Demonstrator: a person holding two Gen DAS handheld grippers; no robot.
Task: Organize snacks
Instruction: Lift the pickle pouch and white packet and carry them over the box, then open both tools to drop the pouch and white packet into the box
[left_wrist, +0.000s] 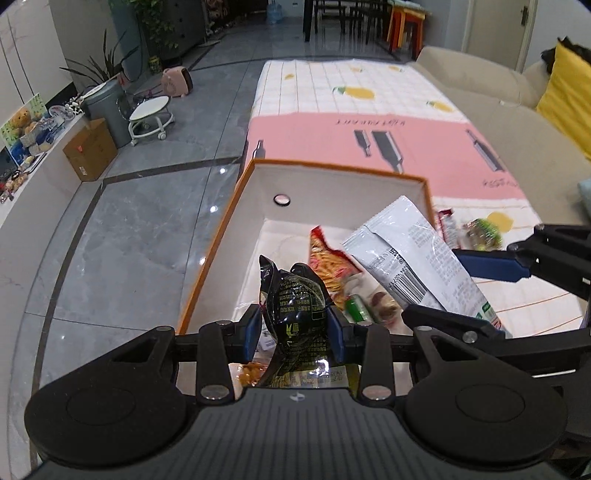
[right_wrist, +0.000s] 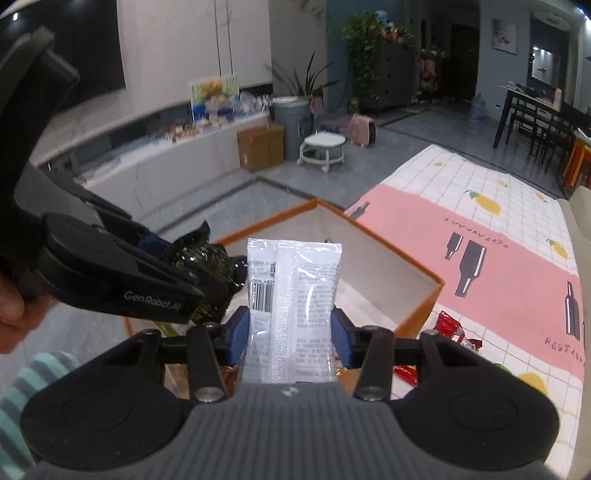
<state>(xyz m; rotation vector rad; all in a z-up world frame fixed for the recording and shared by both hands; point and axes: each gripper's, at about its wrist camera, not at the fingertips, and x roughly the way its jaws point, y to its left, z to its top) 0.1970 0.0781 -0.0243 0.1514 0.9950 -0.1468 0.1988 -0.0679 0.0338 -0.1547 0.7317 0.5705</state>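
A crinkled glossy black snack packet (left_wrist: 295, 306) sits pinched between the blue pads of the left gripper (left_wrist: 294, 332), above an orange-rimmed white box (left_wrist: 218, 236). The right gripper (right_wrist: 290, 334) clamps a flat white foil pouch (right_wrist: 293, 295) over the same box, which rests on a pink checked cloth (left_wrist: 406, 125).

Lower end of the black snack packet (left_wrist: 295, 314) hidden behind the left claw (left_wrist: 293, 334). Box (left_wrist: 221, 236) near wall covered by both claws. White packet (right_wrist: 293, 295) foot lost under the camera housing. Red wrappers (right_wrist: 448, 334) partly screened, print blurred. Yellow cushion (left_wrist: 569, 99) cut off at the frame edge.
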